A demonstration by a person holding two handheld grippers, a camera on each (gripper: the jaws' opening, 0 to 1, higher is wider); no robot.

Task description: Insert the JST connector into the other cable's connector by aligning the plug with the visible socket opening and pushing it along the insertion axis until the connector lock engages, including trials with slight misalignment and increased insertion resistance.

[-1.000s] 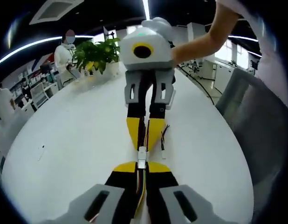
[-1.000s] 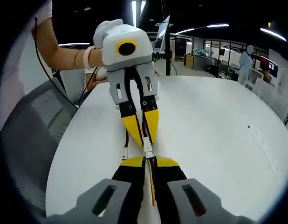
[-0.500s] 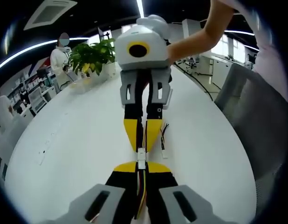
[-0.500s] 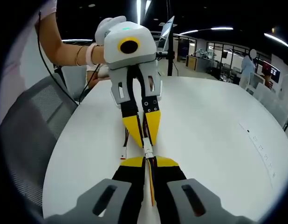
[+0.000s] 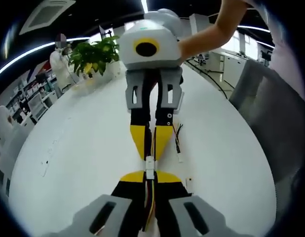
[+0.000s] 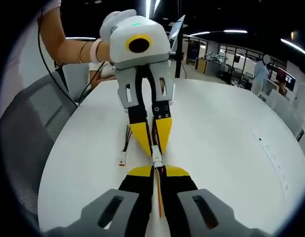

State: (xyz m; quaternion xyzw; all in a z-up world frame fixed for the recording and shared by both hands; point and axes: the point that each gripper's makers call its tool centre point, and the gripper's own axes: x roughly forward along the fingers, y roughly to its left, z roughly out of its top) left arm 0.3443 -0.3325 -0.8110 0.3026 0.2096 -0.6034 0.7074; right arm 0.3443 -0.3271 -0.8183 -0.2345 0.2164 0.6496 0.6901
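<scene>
Above the white table (image 5: 78,143) my two grippers meet tip to tip. In the left gripper view, my left gripper (image 5: 150,174) is shut on a white JST connector (image 5: 149,166), whose yellow and red wires run back between its jaws. My right gripper (image 5: 151,150) comes down from the top, shut on the mating connector end. In the right gripper view, my right gripper (image 6: 157,170) holds the white connector pair (image 6: 156,160), and my left gripper (image 6: 153,145) faces it. The two connectors touch in one line; I cannot tell whether the lock has caught.
A loose cable (image 5: 178,140) with a white plug lies on the table beside the grippers; the same loose cable (image 6: 125,148) appears at the left. A potted plant (image 5: 95,57) stands at the far edge. A grey chair (image 6: 29,133) sits by the table. A person's arm (image 5: 211,34) holds the right gripper.
Both grippers stay tip to tip with the connectors between them. Both views have shifted, and the loose cable on the table now sits farther out to the side.
</scene>
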